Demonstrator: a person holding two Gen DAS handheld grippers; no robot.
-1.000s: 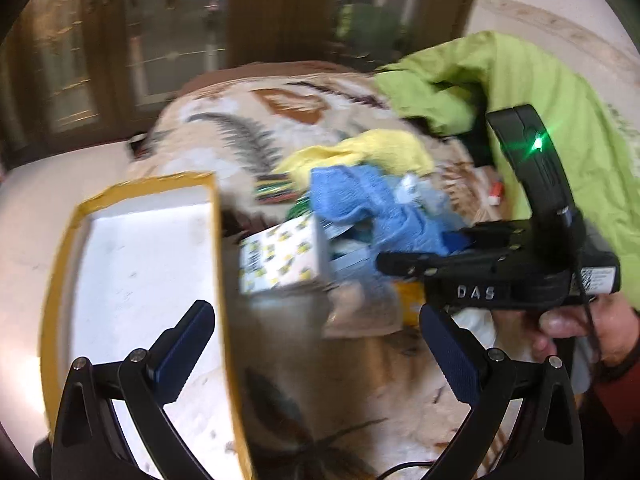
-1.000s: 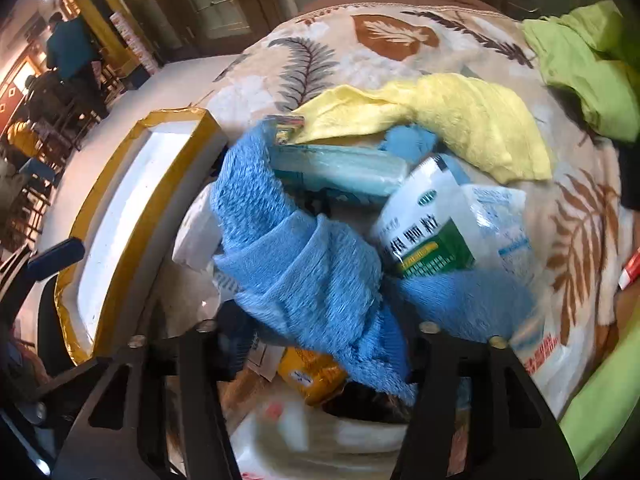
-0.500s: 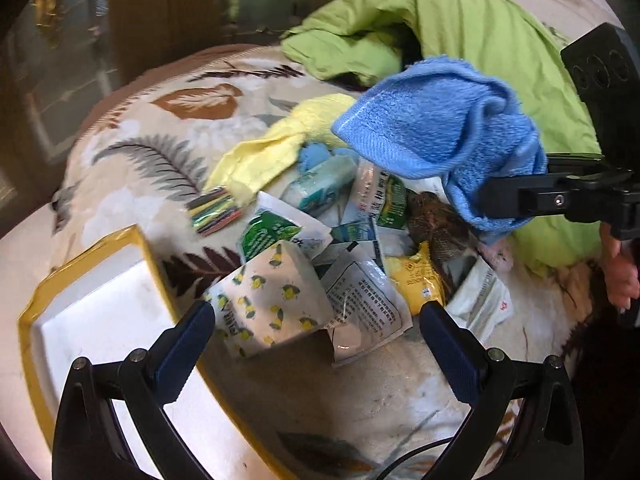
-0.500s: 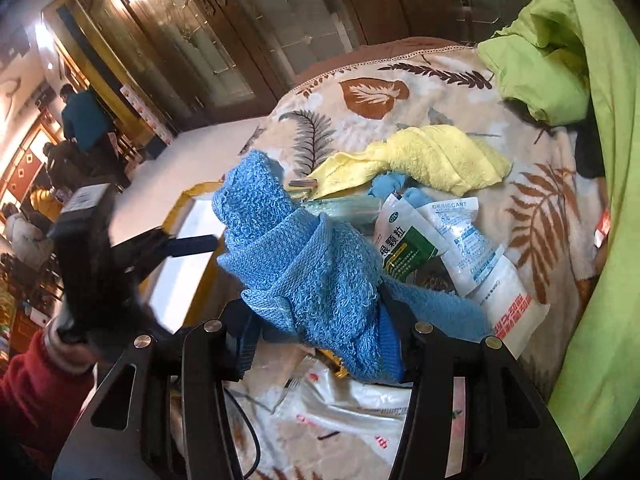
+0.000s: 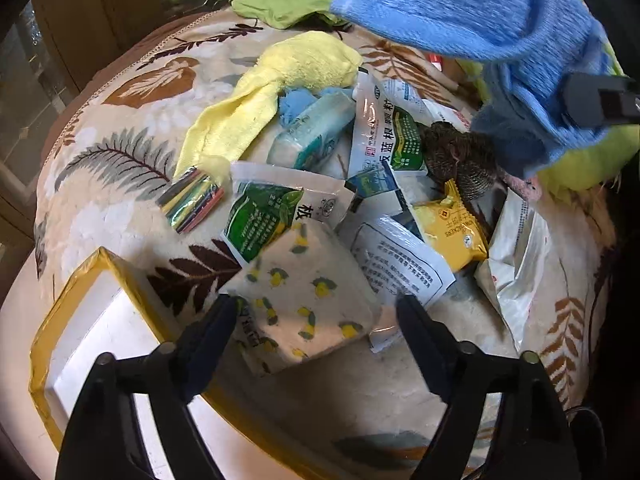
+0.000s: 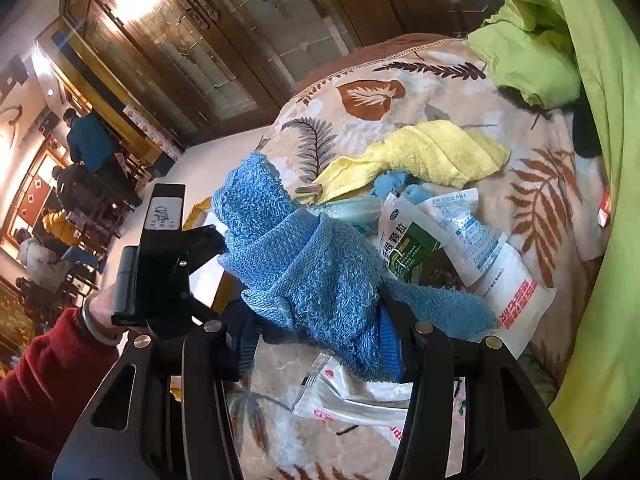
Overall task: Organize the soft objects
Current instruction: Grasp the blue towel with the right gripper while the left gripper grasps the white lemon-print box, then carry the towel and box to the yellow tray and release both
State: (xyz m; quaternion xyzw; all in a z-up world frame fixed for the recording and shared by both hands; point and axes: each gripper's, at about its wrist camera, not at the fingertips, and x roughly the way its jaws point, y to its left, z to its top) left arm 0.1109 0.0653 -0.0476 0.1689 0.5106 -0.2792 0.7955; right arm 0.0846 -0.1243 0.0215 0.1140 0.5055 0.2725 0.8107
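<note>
Right gripper: jaws clamped on the blue towel, which is bunched and lifted clear above the pile. Left gripper: jaws spread wide, holding nothing, its tips either side of the lemon-print pack at the pile's near edge. Yellow-rimmed tray lies just left of that pack, its corner close to it. Yellow towel lies at the pile's far edge. Leaf-print blanket is bare to the left of the pile; green cloth borders the right.
</note>
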